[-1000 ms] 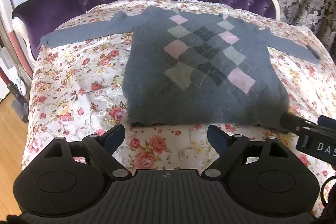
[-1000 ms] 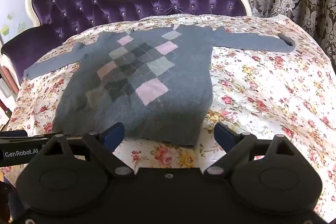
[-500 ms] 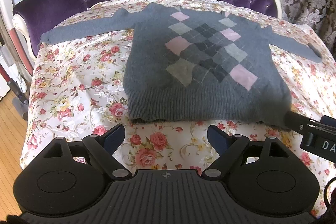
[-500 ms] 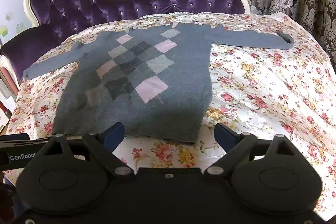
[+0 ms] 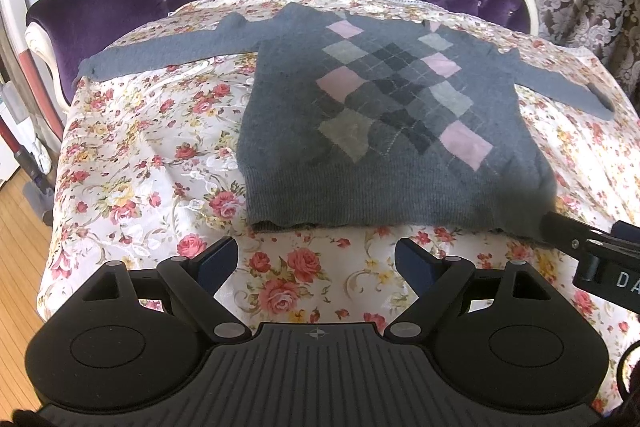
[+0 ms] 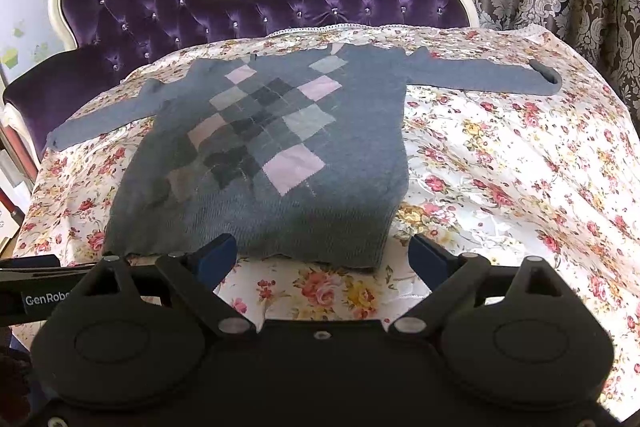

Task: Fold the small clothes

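A small grey knitted sweater with a pink-and-grey argyle front (image 5: 384,131) lies flat, sleeves spread, on the floral-covered purple tufted sofa (image 5: 132,155), hem near its front edge. My left fingers (image 5: 316,259) and right fingers (image 6: 320,259) are spread, holding nothing.

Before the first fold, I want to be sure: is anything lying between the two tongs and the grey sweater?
Nothing visible. Only bare floral cloth separates the open left tongs and open right tongs from the sweater hem.
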A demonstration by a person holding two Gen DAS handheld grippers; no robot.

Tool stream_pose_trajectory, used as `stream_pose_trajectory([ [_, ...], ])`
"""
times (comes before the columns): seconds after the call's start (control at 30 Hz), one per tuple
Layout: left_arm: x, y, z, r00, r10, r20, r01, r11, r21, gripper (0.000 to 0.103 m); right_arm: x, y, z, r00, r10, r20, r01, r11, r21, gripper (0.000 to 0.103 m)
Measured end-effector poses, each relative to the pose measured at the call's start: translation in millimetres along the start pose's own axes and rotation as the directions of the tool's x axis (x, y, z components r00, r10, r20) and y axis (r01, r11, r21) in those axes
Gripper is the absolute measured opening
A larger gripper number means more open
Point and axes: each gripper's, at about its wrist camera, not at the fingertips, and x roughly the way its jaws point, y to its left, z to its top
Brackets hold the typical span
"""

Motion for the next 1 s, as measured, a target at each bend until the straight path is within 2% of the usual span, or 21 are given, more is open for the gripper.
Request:
stream_pose_trajectory([
  [1.0,4.8,-6.6,-0.2,1.000,-0.001,-0.012,0.001,1.000,0.015,0.086,4.5,0.1,-2.8,1.000,0.010,-0.019,-0.010,1.000,0.009,0.094],
])
